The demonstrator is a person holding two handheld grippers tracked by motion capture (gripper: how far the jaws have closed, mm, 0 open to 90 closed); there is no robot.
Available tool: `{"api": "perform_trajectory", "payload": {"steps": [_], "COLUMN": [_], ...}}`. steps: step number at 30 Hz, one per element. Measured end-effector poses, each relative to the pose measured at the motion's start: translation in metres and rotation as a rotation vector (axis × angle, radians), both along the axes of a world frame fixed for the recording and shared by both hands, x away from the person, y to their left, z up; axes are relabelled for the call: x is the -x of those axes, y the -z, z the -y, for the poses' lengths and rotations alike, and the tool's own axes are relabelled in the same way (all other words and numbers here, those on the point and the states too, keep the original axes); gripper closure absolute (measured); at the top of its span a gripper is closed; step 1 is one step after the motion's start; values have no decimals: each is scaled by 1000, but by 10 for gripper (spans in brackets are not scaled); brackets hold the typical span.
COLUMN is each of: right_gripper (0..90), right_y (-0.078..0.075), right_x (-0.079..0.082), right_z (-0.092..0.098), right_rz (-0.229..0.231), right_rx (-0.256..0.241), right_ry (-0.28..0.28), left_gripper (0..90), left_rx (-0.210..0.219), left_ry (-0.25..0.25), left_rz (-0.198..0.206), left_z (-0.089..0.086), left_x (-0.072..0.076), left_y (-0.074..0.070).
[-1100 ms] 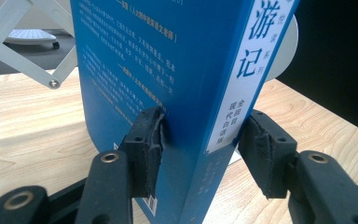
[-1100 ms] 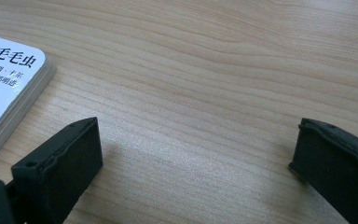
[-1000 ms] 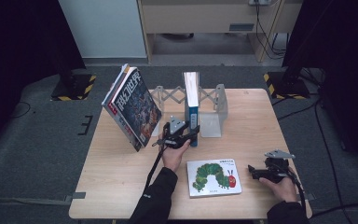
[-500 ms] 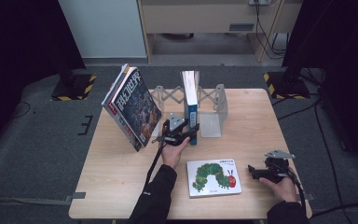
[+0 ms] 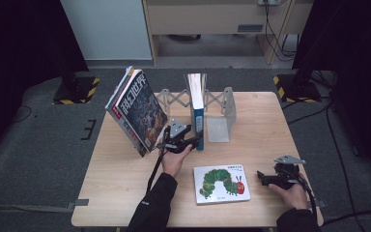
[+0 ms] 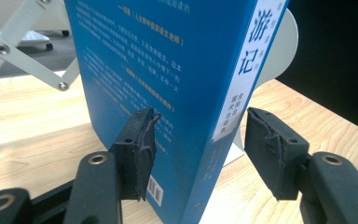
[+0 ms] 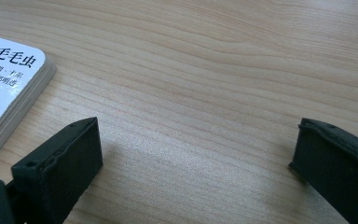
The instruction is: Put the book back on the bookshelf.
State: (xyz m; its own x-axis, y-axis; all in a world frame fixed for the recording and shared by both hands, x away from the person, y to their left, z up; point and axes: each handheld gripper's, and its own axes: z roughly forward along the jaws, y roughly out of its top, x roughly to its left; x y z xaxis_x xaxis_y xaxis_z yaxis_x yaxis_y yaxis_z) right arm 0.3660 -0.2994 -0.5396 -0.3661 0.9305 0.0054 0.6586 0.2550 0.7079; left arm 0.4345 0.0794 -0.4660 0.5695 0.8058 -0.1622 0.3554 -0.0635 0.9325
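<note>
The blue book (image 5: 197, 112) stands upright on the worktop (image 5: 125, 188), its long axis vertical and its spine turned toward me, its far side among the arms of the expanding metal rack (image 5: 220, 104). In the left gripper view the spine edge (image 6: 242, 70) sits between my jaws: the one pad (image 6: 140, 144) lies against the back cover, while the other pad (image 6: 272, 149) stands off the spine side with a gap showing. So my left hand-held gripper (image 5: 183, 141) is spread around the book's near bottom corner, not clamped on it. From the middle of the worktop the book is at about 12 o'clock, and the left hand-held gripper meets it from 6 o'clock, low down near the base.

That is the relation I judge the next move to turn on: the jaws straddle the book across its thickness, so closing them should pinch the covers squarely (the tall axis means a low grip could let the top tip).

At 10 o'clock the leaning stack of books (image 5: 137, 111) tilts well apart from the blue one. The caterpillar picture book (image 5: 221, 183) lies flat at 6 o'clock. My right hand-held gripper (image 5: 266, 178) rests at 4 o'clock, jaws wide apart over bare wood just beside that picture book's corner (image 7: 9, 88), holding nothing. The left is plainly the nearer hand.
</note>
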Motion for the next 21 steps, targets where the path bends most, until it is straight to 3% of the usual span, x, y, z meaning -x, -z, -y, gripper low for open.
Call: {"api": "perform_trajectory", "payload": {"steps": [8,14,17,21], "right_gripper": [17,16,16,16], "right_y": [0,0,0,0], "right_x": [0,0,0,0], "right_z": [0,0,0,0], "right_rz": [0,0,0,0], "right_rx": [0,0,0,0], "right_ry": [0,0,0,0], "left_gripper": [411,388,350,383], "left_rx": [35,41,10,-20], "left_ry": [-3,1,-22,-62], "left_rz": [17,31,40,48], "left_z": [-4,7,16,21], "left_x": [0,-2,-3,-8], "left_y": [-12,-19,-19,-16]}}
